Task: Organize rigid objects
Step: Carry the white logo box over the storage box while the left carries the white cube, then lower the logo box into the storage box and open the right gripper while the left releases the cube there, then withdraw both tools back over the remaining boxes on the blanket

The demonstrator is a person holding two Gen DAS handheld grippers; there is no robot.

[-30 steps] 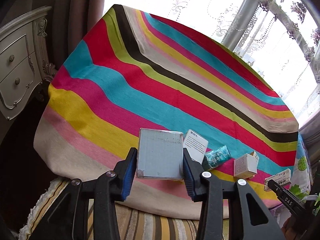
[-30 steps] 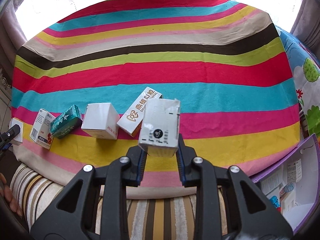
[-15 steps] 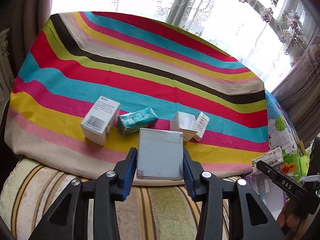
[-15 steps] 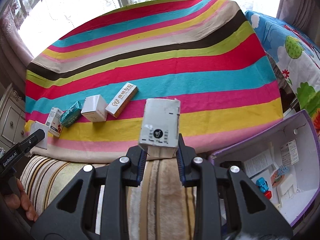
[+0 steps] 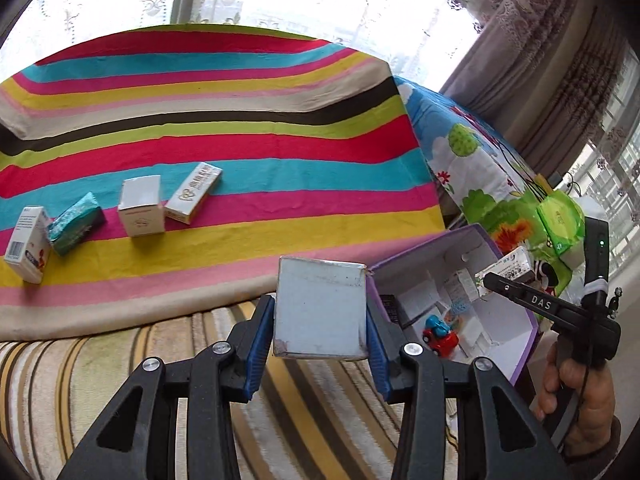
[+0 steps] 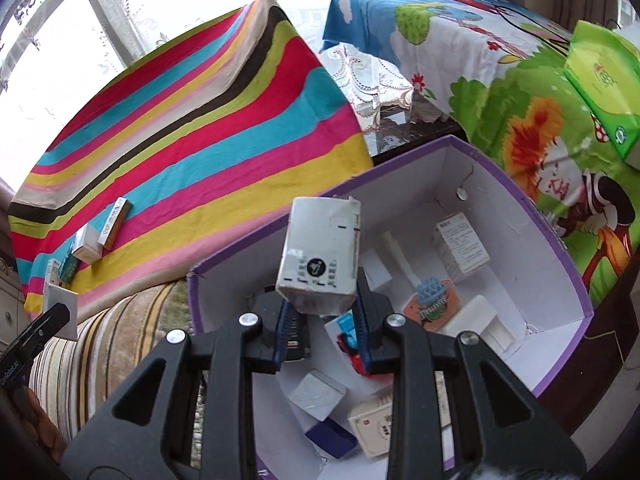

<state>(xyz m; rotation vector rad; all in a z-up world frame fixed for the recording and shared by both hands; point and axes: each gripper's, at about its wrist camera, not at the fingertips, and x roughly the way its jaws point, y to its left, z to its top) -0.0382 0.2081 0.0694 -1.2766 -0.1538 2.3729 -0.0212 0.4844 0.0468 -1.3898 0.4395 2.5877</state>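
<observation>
My left gripper [image 5: 320, 330] is shut on a plain grey-white box [image 5: 320, 308], held over the striped sofa edge just left of the purple storage box [image 5: 520, 344]. My right gripper [image 6: 320, 320] is shut on a worn white box [image 6: 320, 252] with a black round logo, held above the purple storage box [image 6: 560, 256]. That storage box holds several small cartons and a red and blue toy car [image 6: 348, 340]. On the striped cloth [image 5: 240, 140] lie a white cube box [image 5: 141, 210], a long white and gold box [image 5: 194, 192], a teal packet [image 5: 76, 228] and a white medicine box [image 5: 28, 244].
A cartoon-print bedspread [image 6: 520, 92] lies to the right with a green tissue pack [image 6: 600, 88] on it. A striped sofa cushion [image 5: 160, 352] runs under the cloth's near edge. Curtains and a bright window stand behind.
Both grippers swung right with their boxes. The right one went from over the cloth to above the purple box. The left one came from the cloth's left side toward the purple box.
</observation>
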